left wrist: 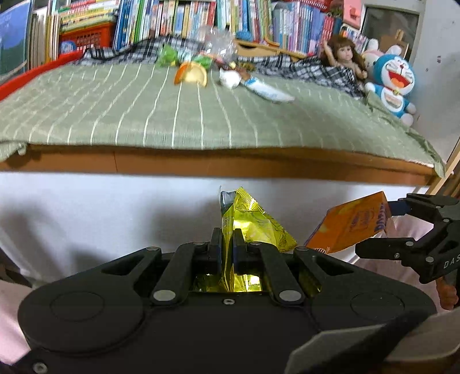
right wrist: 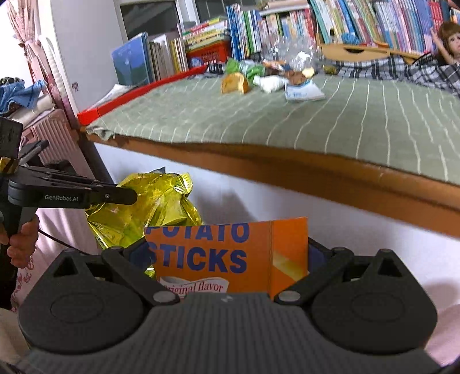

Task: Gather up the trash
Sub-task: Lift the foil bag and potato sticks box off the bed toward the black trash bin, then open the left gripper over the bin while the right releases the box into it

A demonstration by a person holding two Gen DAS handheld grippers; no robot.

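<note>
My left gripper [left wrist: 227, 240] is shut on a crinkled yellow foil wrapper [left wrist: 253, 221], held below the bed's front edge. My right gripper [right wrist: 227, 253] is shut on an orange potato sticks box [right wrist: 227, 253], beside the yellow foil wrapper [right wrist: 149, 207]. The left wrist view shows the orange box [left wrist: 350, 224] at right with the right gripper [left wrist: 402, 227] on it. More trash lies far back on the bed: an orange-yellow wrapper [left wrist: 191, 73], green wrappers [left wrist: 168, 56], a crumpled white piece [left wrist: 230, 79], a blue-white packet [left wrist: 267, 89] and clear plastic [left wrist: 218, 40].
The bed has a green striped cover [left wrist: 143, 109] and a wooden front rail [left wrist: 201, 164]. A checked blanket [left wrist: 316, 70], a doll [left wrist: 345, 57] and a blue plush toy [left wrist: 394, 80] lie at the back right. Bookshelves [left wrist: 187, 20] line the wall. A hand [right wrist: 20, 244] holds the left gripper.
</note>
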